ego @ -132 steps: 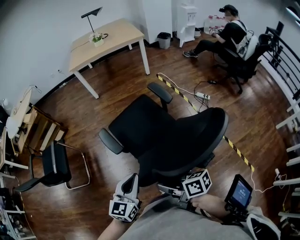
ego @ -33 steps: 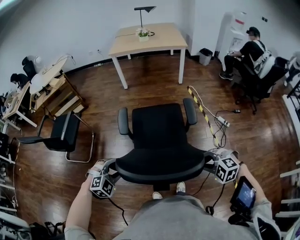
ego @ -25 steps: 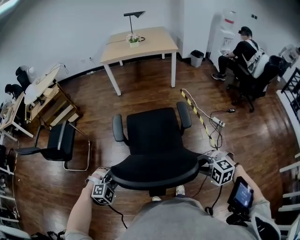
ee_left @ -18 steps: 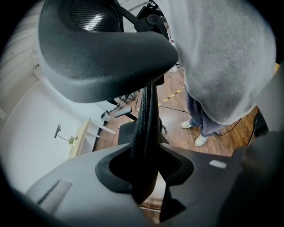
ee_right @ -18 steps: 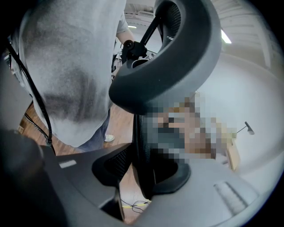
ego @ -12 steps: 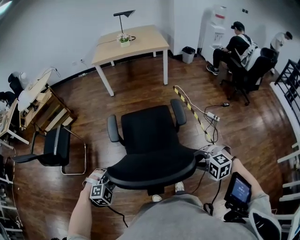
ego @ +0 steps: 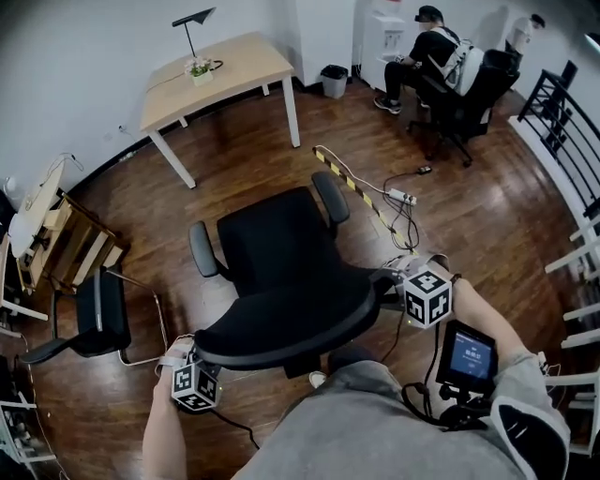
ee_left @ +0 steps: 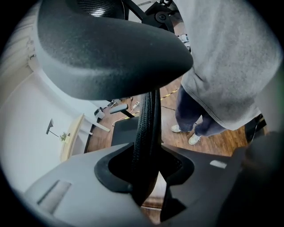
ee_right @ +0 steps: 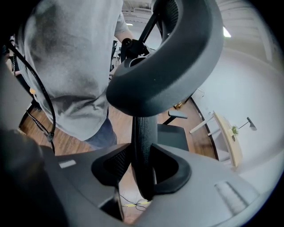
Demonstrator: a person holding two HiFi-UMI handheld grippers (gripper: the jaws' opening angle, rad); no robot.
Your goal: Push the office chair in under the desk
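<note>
- The office chair (ego: 281, 272) stands mid-room on the floor, well apart from the desk (ego: 220, 75), which sits at 11 o'clock against the white wall; its seat faces the desk and its backrest is nearest the person.
- The left gripper (ego: 202, 361) clamps the mesh edge of the backrest at 7 o'clock; its jaws have just been easing apart slightly, with the edge gripped between them.
- The right gripper (ego: 398, 281) clamps the opposite edge at 3 o'clock, its jaws likewise easing apart slightly around the mesh.
- The floor (ego: 244, 159) is dark, glossy wood planks.
- On the desk are a black lamp (ego: 192, 23) and a small plant (ego: 197, 68).
- A yellow-and-black striped strip (ego: 361, 192) runs across the floor at 1 o'clock, ending by a power strip (ego: 401, 195).
- A second black chair (ego: 94, 323) stands at 9 o'clock, and a bin (ego: 333, 80) at 12.
- A seated person (ego: 427, 52) is at 1 o'clock.
- The wrist screen (ego: 467, 354) shows writing too small to read.
</note>
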